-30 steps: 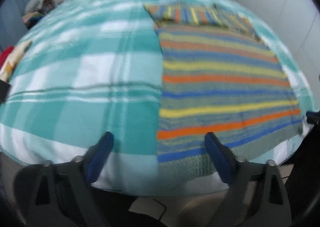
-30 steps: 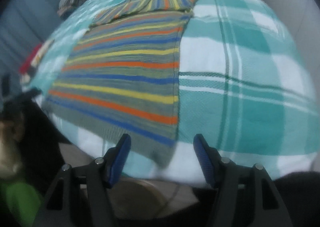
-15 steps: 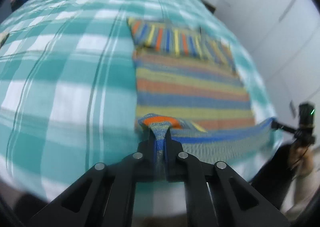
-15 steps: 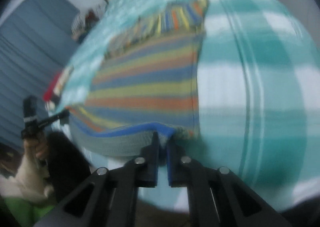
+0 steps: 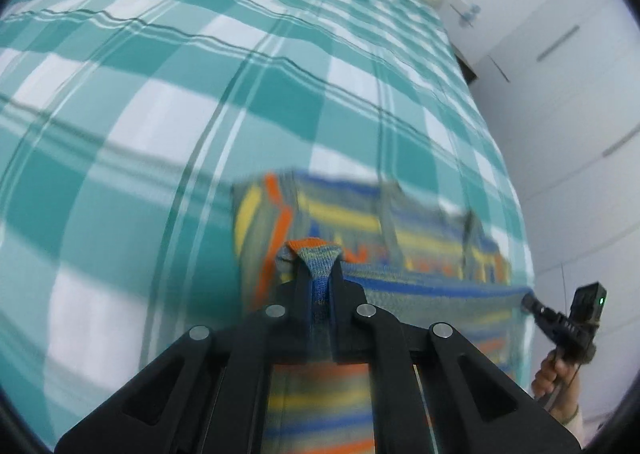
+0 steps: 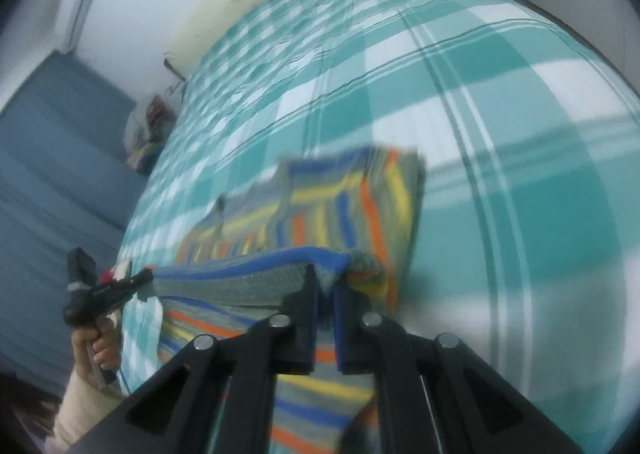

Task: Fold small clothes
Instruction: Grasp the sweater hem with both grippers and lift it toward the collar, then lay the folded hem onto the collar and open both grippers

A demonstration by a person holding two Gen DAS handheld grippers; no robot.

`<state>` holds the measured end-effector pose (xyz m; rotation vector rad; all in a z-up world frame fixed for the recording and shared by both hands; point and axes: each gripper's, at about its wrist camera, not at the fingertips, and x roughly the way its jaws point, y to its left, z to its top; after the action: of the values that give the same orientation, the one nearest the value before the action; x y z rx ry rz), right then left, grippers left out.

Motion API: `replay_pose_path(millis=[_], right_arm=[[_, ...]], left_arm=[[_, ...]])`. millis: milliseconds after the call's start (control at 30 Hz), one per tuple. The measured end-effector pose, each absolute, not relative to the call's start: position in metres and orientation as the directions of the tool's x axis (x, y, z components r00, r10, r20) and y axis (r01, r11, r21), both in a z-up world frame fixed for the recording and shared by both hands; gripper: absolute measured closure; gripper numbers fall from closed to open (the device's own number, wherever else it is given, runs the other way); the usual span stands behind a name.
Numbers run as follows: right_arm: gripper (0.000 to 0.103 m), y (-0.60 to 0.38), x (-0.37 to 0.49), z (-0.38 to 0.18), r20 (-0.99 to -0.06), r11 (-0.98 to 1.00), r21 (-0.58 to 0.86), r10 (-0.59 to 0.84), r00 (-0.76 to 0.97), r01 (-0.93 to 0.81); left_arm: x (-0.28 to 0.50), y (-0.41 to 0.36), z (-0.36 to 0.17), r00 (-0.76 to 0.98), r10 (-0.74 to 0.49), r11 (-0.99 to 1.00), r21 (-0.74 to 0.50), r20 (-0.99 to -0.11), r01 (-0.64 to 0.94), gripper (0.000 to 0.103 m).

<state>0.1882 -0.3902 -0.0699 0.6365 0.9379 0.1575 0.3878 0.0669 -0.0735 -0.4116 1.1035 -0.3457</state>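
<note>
A: Where do we have the striped garment (image 5: 400,238)?

B: On the teal checked bedspread (image 5: 160,133); we hold its hem lifted over the far folded part.

A: And our grippers?

B: Both tilt downward. Our left gripper (image 5: 318,286) is clenched on the near-left hem corner, our right gripper (image 6: 326,290) is clamped on the near-right corner, and the hem is stretched between them.
</note>
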Motion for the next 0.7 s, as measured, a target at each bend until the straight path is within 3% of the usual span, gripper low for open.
replay_pose_path(millis=[100, 167, 233, 300, 367, 467, 633, 700], right_arm=[[0.096, -0.407, 0.229, -0.089, -0.673, 0.768, 0.621, 0.418, 0.611, 0.158], [0.092, -0.424, 0.248, -0.104, -0.600, 0.701, 0.695, 0.441, 0.668, 0.162], [0.071, -0.443, 0.252, -0.111, -0.560, 0.652, 0.725, 0.370, 0.742, 0.222], [0.071, -0.454, 0.246, -0.108, -0.529, 0.627, 0.744, 0.341, 0.778, 0.231], [0.071, -0.452, 0.240, -0.095, -0.531, 0.671, 0.718, 0.353, 0.770, 0.187], [0.071, -0.424, 0.227, -0.063, -0.612, 0.823, 0.566, 0.382, 0.692, 0.047], [0.071, -0.364, 0.202, -0.058, -0.753, 0.900, 0.421, 0.418, 0.508, -0.117], [0.071, -0.335, 0.181, -0.067, -0.797, 0.913, 0.347, 0.408, 0.446, -0.215]], left_arm=[[0.431, 0.059, -0.087, 0.434, -0.439, 0.877, -0.481, -0.787, 0.015, 0.090], [0.451, 0.067, -0.087, 0.495, -0.384, 0.878, -0.474, -0.779, -0.065, 0.064], [0.456, 0.086, -0.080, 0.549, -0.366, 0.853, -0.507, -0.751, -0.124, 0.049], [0.445, 0.105, -0.069, 0.577, -0.398, 0.829, -0.549, -0.713, -0.107, 0.049], [0.434, 0.109, -0.059, 0.566, -0.391, 0.862, -0.505, -0.726, -0.051, 0.049], [0.401, 0.105, -0.051, 0.525, -0.392, 0.904, -0.422, -0.755, 0.068, 0.049], [0.327, 0.064, -0.078, 0.392, -0.412, 0.905, -0.320, -0.823, 0.279, 0.046], [0.298, 0.045, -0.096, 0.345, -0.355, 0.906, -0.229, -0.869, 0.355, 0.056]])
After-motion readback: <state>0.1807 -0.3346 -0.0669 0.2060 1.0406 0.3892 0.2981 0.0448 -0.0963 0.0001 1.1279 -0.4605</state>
